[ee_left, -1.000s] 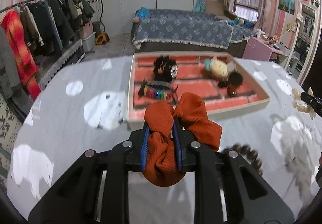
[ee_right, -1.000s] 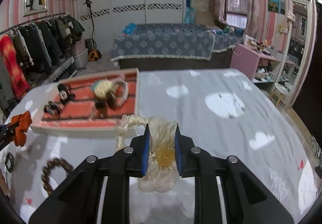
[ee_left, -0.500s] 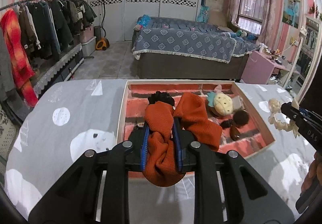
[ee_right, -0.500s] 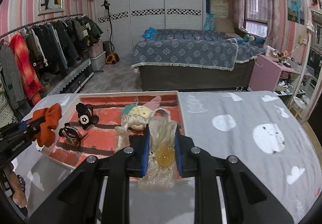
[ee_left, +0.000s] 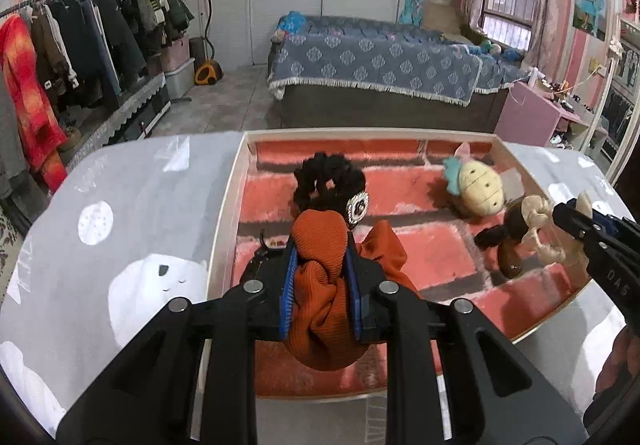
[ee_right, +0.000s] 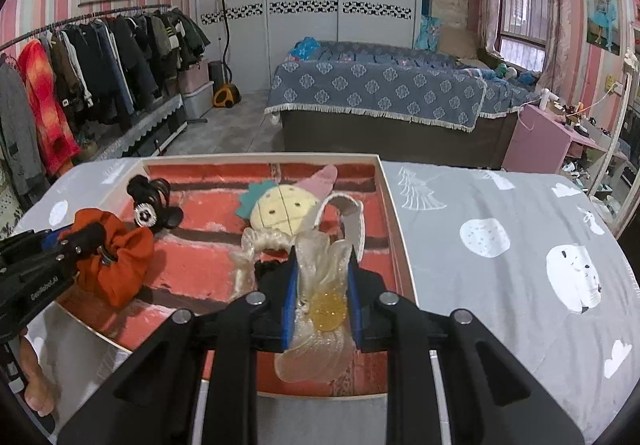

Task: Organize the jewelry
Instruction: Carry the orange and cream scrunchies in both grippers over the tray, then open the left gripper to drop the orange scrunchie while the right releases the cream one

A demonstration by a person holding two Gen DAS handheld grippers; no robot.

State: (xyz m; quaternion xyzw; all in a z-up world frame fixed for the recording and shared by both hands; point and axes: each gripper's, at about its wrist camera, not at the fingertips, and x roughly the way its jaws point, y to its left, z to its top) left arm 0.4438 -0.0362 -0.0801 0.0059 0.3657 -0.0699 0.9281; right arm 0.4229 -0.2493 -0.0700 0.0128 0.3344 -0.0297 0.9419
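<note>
My left gripper (ee_left: 320,261) is shut on an orange fabric scrunchie (ee_left: 320,309), which hangs over the near left part of a shallow tray (ee_left: 228,213) lined with red brick-pattern cloth. From the right wrist view the same scrunchie (ee_right: 116,265) shows at the left. My right gripper (ee_right: 322,265) is shut on a sheer cream hair bow with a yellow centre (ee_right: 326,303), over the tray's (ee_right: 394,213) near right part. That bow (ee_left: 540,221) and the right gripper (ee_left: 576,223) appear at the right edge of the left wrist view.
In the tray lie a black scrunchie with a round charm (ee_left: 330,181), a yellow plush pineapple clip (ee_left: 480,189) and a dark brown hair piece (ee_left: 510,245). The table wears a grey cloth with white bears (ee_right: 520,245). A hand (ee_right: 38,385) shows lower left.
Both grippers have moved forward and a little down with their loads, from over the grey cloth in front of the tray to over the tray itself. The tray now fills the near view.
</note>
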